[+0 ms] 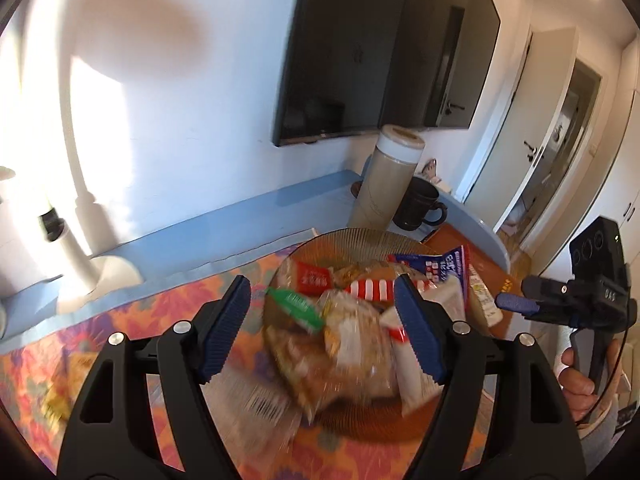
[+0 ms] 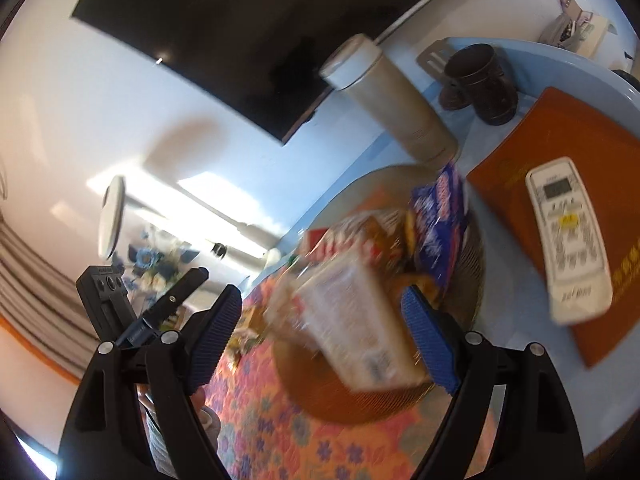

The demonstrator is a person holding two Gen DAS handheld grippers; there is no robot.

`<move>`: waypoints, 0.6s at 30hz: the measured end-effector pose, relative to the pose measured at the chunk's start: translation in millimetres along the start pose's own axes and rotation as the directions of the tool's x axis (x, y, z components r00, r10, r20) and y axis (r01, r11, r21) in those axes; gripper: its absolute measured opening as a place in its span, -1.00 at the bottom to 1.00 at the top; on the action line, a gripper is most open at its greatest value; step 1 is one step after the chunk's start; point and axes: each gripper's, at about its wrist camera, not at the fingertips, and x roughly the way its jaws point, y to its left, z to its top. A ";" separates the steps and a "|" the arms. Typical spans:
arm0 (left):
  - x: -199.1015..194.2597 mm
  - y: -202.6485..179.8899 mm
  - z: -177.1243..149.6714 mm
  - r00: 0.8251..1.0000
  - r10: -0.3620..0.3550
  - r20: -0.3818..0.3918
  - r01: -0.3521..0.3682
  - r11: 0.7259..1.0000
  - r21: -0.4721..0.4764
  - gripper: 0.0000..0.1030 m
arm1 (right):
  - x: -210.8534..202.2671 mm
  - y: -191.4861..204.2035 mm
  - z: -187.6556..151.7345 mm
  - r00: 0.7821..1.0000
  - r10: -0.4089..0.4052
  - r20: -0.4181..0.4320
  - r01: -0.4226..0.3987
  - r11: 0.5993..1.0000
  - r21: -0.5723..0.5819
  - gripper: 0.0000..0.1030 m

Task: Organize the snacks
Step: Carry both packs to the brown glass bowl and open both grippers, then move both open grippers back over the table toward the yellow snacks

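A ribbed amber glass plate (image 1: 360, 236) on the floral cloth holds a heap of snack packets: a green one (image 1: 298, 308), a red-and-white striped one (image 1: 370, 290) and a blue-and-white one (image 1: 444, 270). My left gripper (image 1: 324, 320) hangs open just above the heap, gripping nothing. A blurred packet with a barcode (image 1: 260, 400) lies at the plate's near edge. In the right wrist view my right gripper (image 2: 324, 340) is open over the plate (image 2: 360, 408). A blurred pale packet (image 2: 356, 332) sits between its wide-apart fingers, close to the right pad. A blue packet (image 2: 438, 208) lies behind it.
A tall beige canister (image 1: 390, 184) and a dark mug (image 1: 420, 204) stand behind the plate. A white remote (image 2: 568, 236) rests on an orange folder (image 2: 560, 128) to the right. One loose snack (image 1: 76, 364) lies on the cloth at left. A white lamp base (image 1: 100, 280) stands by the wall.
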 end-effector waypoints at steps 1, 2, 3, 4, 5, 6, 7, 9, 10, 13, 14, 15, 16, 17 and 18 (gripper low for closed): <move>-12.2 2.6 -3.4 1.000 0.002 0.010 -0.002 1.000 -0.006 0.44 | -1.3 7.0 -6.1 1.000 0.005 -0.004 -0.005 1.000 -0.009 0.59; -25.0 5.6 -7.8 1.000 0.005 0.021 -0.004 1.000 -0.012 0.44 | -2.0 14.5 -13.0 1.000 0.008 -0.012 -0.009 1.000 -0.021 0.59; -41.0 9.5 -13.7 0.999 0.007 0.036 -0.006 1.000 -0.021 0.45 | -0.9 25.2 -22.9 1.000 0.011 -0.027 -0.012 0.999 -0.039 0.59; -53.7 13.2 -19.0 0.999 0.011 0.047 -0.010 1.000 -0.028 0.46 | 0.7 34.8 -32.1 0.999 0.016 -0.042 -0.018 0.998 -0.057 0.59; -67.8 16.2 -25.2 0.998 0.018 0.061 -0.016 0.999 -0.036 0.47 | 2.5 42.3 -39.0 0.998 0.019 -0.056 -0.023 0.997 -0.070 0.59; -82.1 19.9 -32.5 0.997 0.025 0.075 -0.022 0.999 -0.045 0.47 | 5.5 53.5 -49.6 0.997 0.021 -0.075 -0.028 0.995 -0.092 0.59; -94.8 24.8 -39.3 0.995 0.043 0.090 -0.038 0.997 -0.061 0.47 | 8.4 63.4 -58.7 0.996 0.020 -0.089 -0.030 0.993 -0.114 0.59; -126.5 36.0 -54.4 0.984 0.112 0.139 -0.095 0.988 -0.123 0.47 | 16.0 86.2 -78.3 0.993 0.010 -0.121 -0.031 0.986 -0.166 0.60; -142.5 42.0 -62.6 0.980 0.126 0.154 -0.103 0.984 -0.148 0.47 | 19.8 95.0 -87.0 0.991 0.005 -0.134 -0.031 0.982 -0.188 0.60; -179.9 56.1 -86.1 0.966 0.183 0.184 -0.148 0.971 -0.185 0.48 | 35.4 121.9 -116.1 0.987 -0.012 -0.163 -0.031 0.966 -0.258 0.60; -189.7 61.2 -96.0 0.960 0.209 0.186 -0.175 0.967 -0.186 0.49 | 42.9 129.5 -127.3 0.985 -0.016 -0.173 -0.034 0.959 -0.281 0.60; -197.2 66.9 -106.0 0.954 0.237 0.182 -0.203 0.962 -0.184 0.52 | 54.5 137.2 -141.6 0.982 -0.018 -0.189 -0.040 0.953 -0.301 0.60; -202.4 71.3 -115.0 0.950 0.257 0.178 -0.225 0.957 -0.182 0.55 | 64.2 141.8 -153.1 0.980 -0.022 -0.199 -0.042 0.949 -0.313 0.60; -206.4 79.6 -128.9 0.942 0.289 0.169 -0.259 0.949 -0.181 0.57 | 77.9 146.9 -168.9 0.977 -0.037 -0.208 -0.035 0.943 -0.330 0.60; -206.2 86.4 -140.4 0.934 0.322 0.155 -0.294 0.939 -0.182 0.60 | 88.5 150.6 -181.4 0.975 -0.058 -0.217 -0.022 0.938 -0.347 0.60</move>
